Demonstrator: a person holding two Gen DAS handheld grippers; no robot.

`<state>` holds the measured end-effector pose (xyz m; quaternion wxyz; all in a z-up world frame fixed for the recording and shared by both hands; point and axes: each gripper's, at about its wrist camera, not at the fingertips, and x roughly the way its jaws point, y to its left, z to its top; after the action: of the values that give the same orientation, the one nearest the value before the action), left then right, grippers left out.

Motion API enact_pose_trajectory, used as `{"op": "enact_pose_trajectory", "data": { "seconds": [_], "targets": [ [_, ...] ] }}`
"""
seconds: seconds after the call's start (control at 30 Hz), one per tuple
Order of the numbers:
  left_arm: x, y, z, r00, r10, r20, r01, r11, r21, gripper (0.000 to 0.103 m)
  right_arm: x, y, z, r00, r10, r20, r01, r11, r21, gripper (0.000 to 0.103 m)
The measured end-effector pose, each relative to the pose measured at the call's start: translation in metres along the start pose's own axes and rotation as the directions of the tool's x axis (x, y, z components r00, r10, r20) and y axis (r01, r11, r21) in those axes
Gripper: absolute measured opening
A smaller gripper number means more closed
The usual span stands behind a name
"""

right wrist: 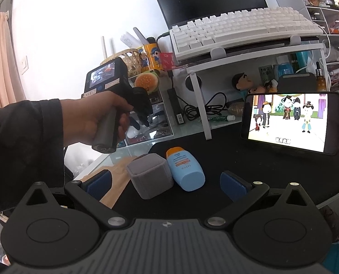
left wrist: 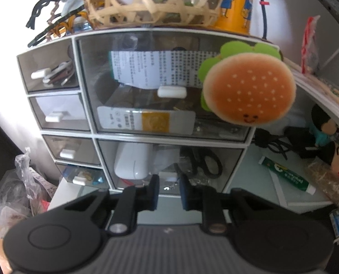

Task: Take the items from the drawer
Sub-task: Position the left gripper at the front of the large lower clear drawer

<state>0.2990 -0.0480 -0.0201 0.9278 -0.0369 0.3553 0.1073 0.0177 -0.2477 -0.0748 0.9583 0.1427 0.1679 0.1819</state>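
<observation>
A white desktop drawer unit [left wrist: 90,105] with smoky clear fronts fills the left wrist view. My left gripper [left wrist: 169,193] is shut on the small white handle [left wrist: 169,179] of the lower large drawer [left wrist: 231,159]. That drawer holds a white case [left wrist: 133,162] and black scissors [left wrist: 203,162]. In the right wrist view a hand [right wrist: 96,118] holds the left gripper [right wrist: 142,118] against the unit. My right gripper [right wrist: 167,183] hovers open over the black mat, behind a grey box [right wrist: 150,178] and a blue bottle [right wrist: 185,171] lying there.
A burger plush [left wrist: 249,89] hangs at the unit's right side. A bamboo basket [left wrist: 151,0] and an orange tin [left wrist: 235,2] sit on top. A green tube [left wrist: 288,175] lies on the desk. A phone [right wrist: 290,121] leans at right; a keyboard [right wrist: 238,27] rests on a riser.
</observation>
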Motion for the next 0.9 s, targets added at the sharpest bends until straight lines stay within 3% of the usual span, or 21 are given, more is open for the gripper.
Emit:
{"op": "enact_pose_trajectory", "data": {
  "seconds": [0.47, 0.53, 0.9],
  "targets": [
    [0.004, -0.007, -0.003, 1.000, 0.017, -0.017, -0.017, 1.000, -0.007, 0.024, 0.002, -0.003, -0.001, 1.000, 0.000, -0.007, 0.000, 1.000, 0.012, 0.103],
    [0.003, -0.007, -0.005, 1.000, 0.020, -0.017, -0.020, 1.000, -0.016, 0.020, 0.002, -0.003, -0.001, 1.000, 0.000, -0.007, 0.000, 1.000, 0.011, 0.103],
    [-0.010, -0.005, -0.021, 1.000, 0.006, -0.007, -0.007, 0.998, -0.059, 0.019, 0.004, -0.003, -0.001, 1.000, -0.001, -0.009, 0.001, 1.000, 0.006, 0.103]
  ]
}}
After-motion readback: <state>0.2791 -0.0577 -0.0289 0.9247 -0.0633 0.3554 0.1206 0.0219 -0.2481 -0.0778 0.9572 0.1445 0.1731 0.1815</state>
